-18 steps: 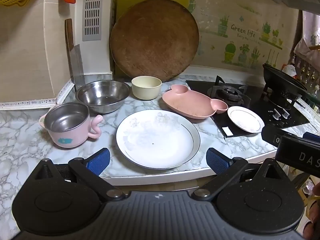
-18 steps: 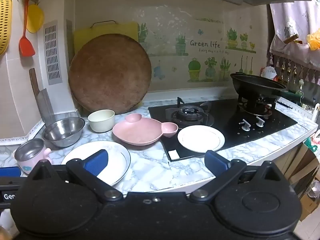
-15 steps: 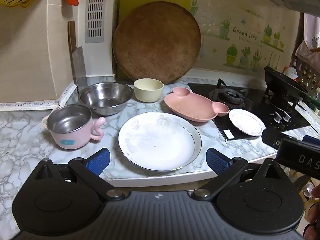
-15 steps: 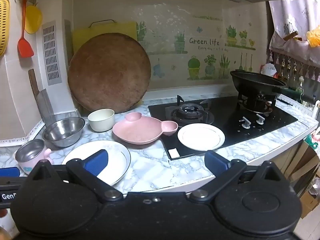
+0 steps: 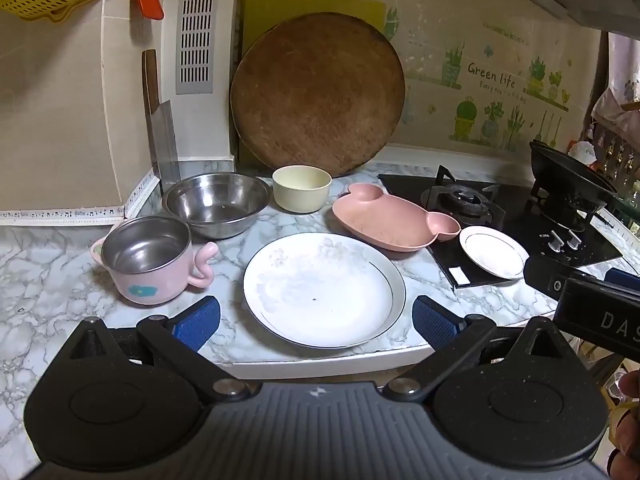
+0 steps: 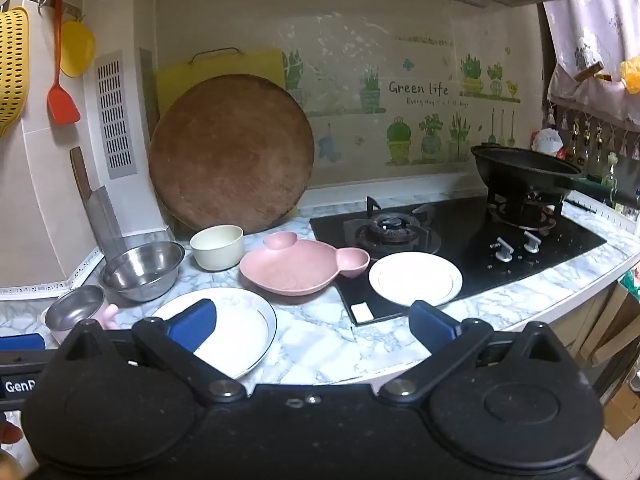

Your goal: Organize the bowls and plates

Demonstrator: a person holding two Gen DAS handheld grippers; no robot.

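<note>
While both claws gape, glossy round plate (image 5: pixel 324 290) lies flat.

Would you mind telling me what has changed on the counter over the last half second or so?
Very little. The left gripper tilted slightly, so the scene sits a touch lower in its view; the right gripper barely shifted. Both remain open and empty. The large white plate, pink divided dish, small plate and bowls have not moved.

From your right wrist view, the pink cup (image 6: pixel 76 310) is half hidden behind your right gripper's body. Its blue pad (image 6: pixel 192 326) covers part of the large white plate (image 6: pixel 240 332). The wok's handle (image 6: pixel 600 190) runs off frame.
</note>
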